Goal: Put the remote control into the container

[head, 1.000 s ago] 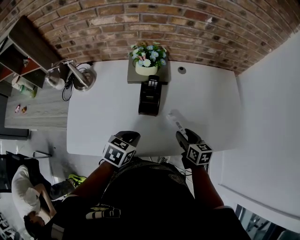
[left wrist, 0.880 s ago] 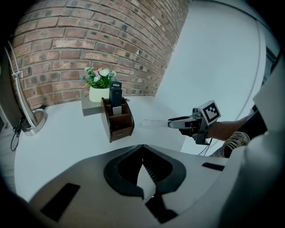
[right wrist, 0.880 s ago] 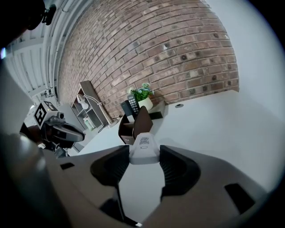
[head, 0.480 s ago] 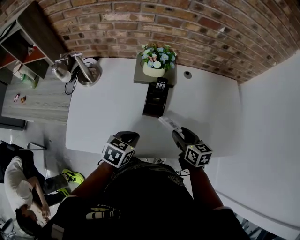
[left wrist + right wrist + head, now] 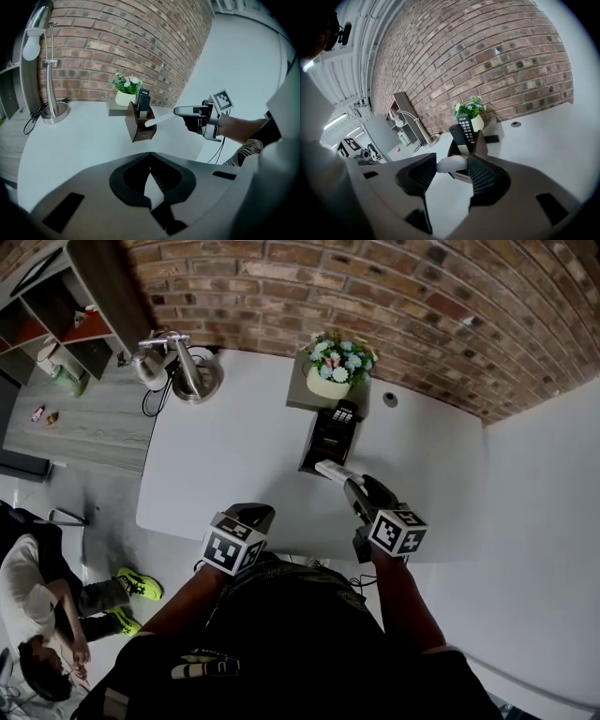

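The right gripper (image 5: pixel 354 491) was clamped across one end of a white remote control (image 5: pixel 332 470), its jaws standing wide and pressing on either side of the remote's body. The remote was lifted off the white surface (image 5: pixel 234 446) and lay nearly level, its free end reaching the near rim of the dark brown container (image 5: pixel 322 442). I couldn't tell whether it touched the rim. A black remote (image 5: pixel 343 414) stood upright in the container. Just behind it sat a pot of flowers (image 5: pixel 334 367) against the brick wall. The left gripper (image 5: pixel 253 517) hung at the surface's near edge, well apart from the container, its jaws together and holding nothing. A desk lamp (image 5: pixel 183 371) stood at the far left corner.
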{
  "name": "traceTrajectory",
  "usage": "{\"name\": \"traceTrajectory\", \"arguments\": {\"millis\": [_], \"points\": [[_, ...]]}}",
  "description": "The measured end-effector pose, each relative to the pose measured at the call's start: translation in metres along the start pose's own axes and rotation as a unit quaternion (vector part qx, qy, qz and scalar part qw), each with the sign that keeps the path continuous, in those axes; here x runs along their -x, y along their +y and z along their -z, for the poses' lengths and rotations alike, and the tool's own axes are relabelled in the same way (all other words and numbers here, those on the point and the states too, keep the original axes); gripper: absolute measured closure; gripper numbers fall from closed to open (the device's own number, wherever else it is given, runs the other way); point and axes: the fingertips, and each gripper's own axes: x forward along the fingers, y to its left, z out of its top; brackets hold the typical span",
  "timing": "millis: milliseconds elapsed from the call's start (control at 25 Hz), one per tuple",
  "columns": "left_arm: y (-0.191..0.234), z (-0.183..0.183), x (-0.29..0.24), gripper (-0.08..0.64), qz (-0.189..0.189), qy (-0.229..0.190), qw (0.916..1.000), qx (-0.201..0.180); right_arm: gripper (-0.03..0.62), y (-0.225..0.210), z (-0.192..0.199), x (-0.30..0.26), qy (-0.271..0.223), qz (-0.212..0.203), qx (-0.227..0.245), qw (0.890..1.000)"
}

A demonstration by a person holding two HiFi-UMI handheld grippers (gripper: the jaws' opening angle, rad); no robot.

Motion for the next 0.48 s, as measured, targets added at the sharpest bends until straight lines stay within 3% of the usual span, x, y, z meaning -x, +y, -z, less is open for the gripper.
{"name": "traceTrajectory", "arguments": {"millis": [360,480], "points": [[0.028,0.006,0.023,0.555,-0.017,-0.028,0.9991,0.027,0.376,-0.004,-0.005,-0.024,0.018,0.031,-0.028,0.999],[0.035,0.009,0.029,0.555,-0.020,-0.031,0.9987,0.034,0.376,-0.014,0.002,-0.028,0.028,0.055,-0.059,0.996]]}}
